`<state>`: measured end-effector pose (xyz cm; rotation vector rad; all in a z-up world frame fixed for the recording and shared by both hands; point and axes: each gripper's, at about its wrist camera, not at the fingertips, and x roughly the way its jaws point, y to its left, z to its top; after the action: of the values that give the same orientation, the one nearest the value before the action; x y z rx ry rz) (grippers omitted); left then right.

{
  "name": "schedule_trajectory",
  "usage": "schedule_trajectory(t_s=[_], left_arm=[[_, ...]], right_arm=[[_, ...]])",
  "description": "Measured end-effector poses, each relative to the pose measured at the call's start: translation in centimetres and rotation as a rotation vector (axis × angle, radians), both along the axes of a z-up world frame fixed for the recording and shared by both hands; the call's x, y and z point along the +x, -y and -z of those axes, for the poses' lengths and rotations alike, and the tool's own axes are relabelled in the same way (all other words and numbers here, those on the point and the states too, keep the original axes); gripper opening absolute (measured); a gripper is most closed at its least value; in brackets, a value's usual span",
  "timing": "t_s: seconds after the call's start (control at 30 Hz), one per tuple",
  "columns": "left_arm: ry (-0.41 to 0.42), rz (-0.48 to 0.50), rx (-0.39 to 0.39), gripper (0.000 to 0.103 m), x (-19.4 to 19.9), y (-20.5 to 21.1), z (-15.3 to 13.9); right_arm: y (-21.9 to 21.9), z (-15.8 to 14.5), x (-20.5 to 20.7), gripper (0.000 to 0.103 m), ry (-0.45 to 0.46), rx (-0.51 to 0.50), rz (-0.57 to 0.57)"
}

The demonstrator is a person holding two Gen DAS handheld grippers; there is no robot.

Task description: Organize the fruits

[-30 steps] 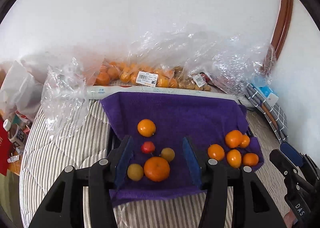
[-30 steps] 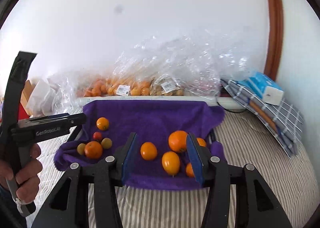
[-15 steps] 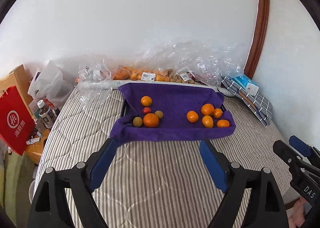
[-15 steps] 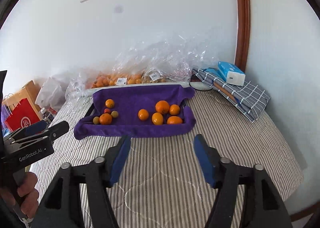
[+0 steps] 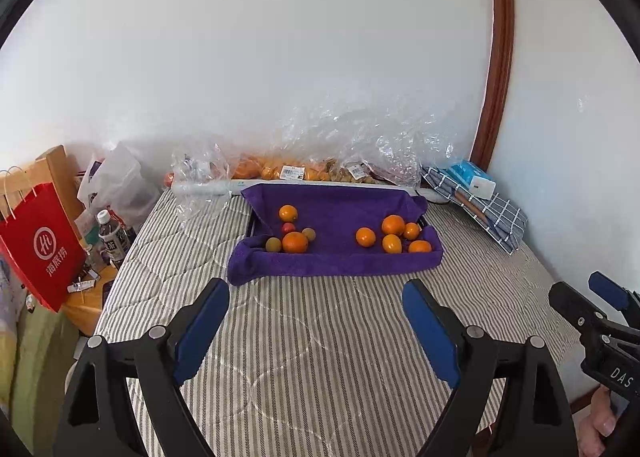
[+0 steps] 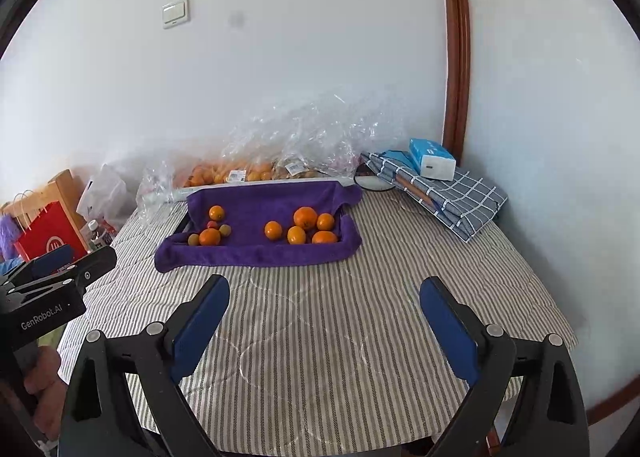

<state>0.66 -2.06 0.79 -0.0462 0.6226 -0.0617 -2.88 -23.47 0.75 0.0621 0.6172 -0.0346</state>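
A purple towel (image 5: 336, 261) lines a tray on the striped mattress. On its left lie a big orange (image 5: 295, 242), a smaller orange (image 5: 288, 213), a red fruit (image 5: 288, 227) and two yellow-green fruits (image 5: 273, 244). Several oranges (image 5: 393, 225) are grouped on its right. In the right wrist view the same towel (image 6: 256, 253) shows both groups (image 6: 209, 237), (image 6: 305, 217). My left gripper (image 5: 316, 291) and right gripper (image 6: 324, 285) hover over the mattress well short of the tray. The jaws of both are opening, with nothing between them.
Clear plastic bags of oranges (image 5: 280, 171) lie along the wall behind the tray. At the right is a folded checked cloth (image 5: 496, 217) with a blue box (image 5: 470, 173) on it. A red paper bag (image 5: 44, 245) and a bottle (image 5: 110, 233) stand off the mattress's left edge.
Both grippers have drawn back and up from the fruit on the towel to over the bare mattress, and their jaws have spread much wider. The fruit has not moved.
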Motion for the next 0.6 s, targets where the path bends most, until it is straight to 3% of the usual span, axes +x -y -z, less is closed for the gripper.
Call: schedule_trajectory(t_s=[0.6], left_arm=[[-0.004,-0.018,-0.007,0.088,0.03,-0.33,-0.03]], right_arm=[[-0.24,-0.27,-0.23,0.095,0.003,0.000,-0.001]])
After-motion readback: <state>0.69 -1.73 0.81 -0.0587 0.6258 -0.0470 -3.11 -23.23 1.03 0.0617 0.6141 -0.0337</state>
